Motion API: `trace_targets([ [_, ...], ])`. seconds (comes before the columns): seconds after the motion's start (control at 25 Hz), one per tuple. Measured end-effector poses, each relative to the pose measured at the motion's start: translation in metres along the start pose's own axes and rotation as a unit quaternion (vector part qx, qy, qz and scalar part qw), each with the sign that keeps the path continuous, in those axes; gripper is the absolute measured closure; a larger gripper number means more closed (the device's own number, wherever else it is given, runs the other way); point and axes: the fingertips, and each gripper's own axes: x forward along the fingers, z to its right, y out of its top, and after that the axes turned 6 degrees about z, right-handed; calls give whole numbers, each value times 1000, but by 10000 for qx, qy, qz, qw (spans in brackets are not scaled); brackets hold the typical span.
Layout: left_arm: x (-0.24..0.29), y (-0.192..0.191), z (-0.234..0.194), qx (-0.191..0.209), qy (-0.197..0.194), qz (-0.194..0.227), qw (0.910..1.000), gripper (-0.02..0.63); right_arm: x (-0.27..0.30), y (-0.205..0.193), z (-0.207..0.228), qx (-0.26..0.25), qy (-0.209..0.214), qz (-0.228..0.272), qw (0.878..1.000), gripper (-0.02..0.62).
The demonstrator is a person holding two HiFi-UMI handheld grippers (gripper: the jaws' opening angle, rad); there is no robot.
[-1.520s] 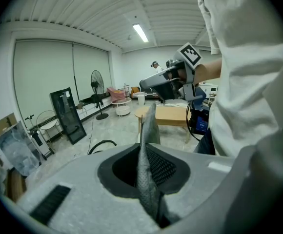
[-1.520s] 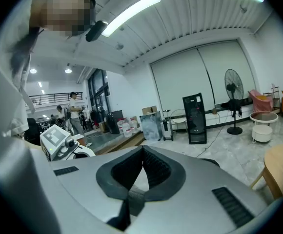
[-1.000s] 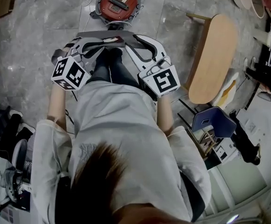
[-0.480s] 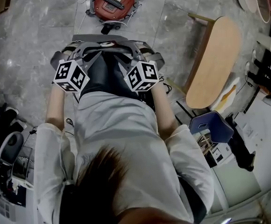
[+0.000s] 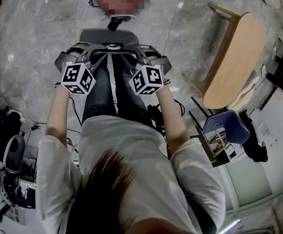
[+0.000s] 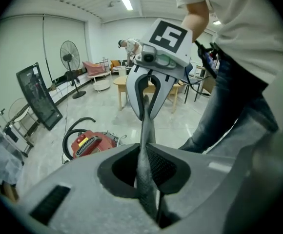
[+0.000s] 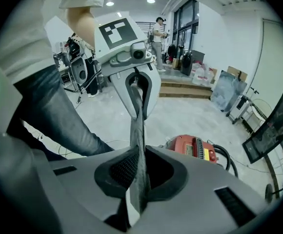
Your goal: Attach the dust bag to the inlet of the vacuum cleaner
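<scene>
You're stretching the dust bag (image 6: 145, 130) between both tools. Your left gripper (image 6: 144, 179) is clamping one edge, and your right gripper (image 7: 137, 179) has just been closing on the other. The vacuum (image 7: 192, 147) is sitting just beyond them.

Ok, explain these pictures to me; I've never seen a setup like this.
No robot here: a standing person holds a hand tool with a two-fingered claw in each hand. The overhead picture comes from a camera on their head; the other two come from cameras riding on each tool, looking along its claw. The left claw is clamped on a grey dust bag; the right claw has just closed on the same bag, so both hold it. A red vacuum cleaner sits on the floor ahead, bag not yet attached.
</scene>
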Motion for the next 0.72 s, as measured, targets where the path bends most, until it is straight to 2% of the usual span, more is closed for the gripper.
trace_targets([
  [0.12, 24, -34, 0, 71, -130, -112, 9998, 568, 34, -21, -3, 157, 29, -93, 9998, 563],
  [0.4, 60, -90, 4, -75, -287, -172, 9994, 568, 91, -52, -11, 425, 12, -196, 9989, 566],
  [0.72, 104, -154, -1, -152, -520, -314, 9980, 568, 157, -88, -13, 962, -98, -368, 9946, 566],
])
